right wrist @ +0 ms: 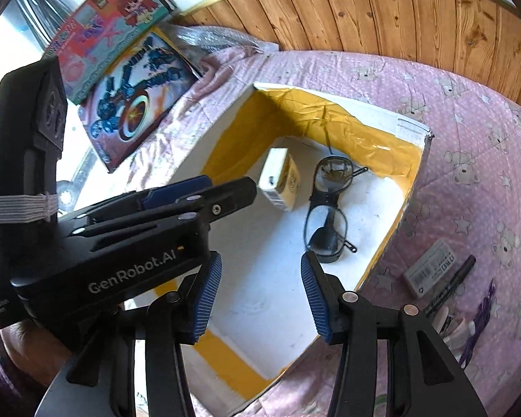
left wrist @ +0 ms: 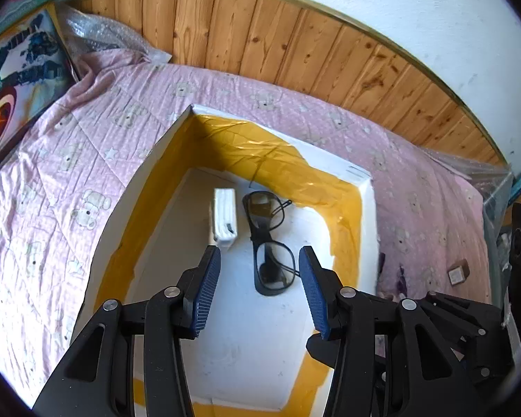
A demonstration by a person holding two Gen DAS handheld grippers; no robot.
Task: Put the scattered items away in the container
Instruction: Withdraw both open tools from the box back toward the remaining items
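A white foam box with yellow tape around its rim sits on a pink bedspread. A pair of black glasses and a small white carton lie inside it. My left gripper hangs open above the box floor, nothing between its pads. My right gripper is open and empty too, just right of the left one over the box's near side. On the bedspread right of the box lie a grey packet, a black pen and a purple tassel.
A small brown cube lies on the bedspread right of the box. Colourful picture boxes and bubble wrap sit at the far left. A wooden wall panel runs behind the bed. Clear plastic lies at the right edge.
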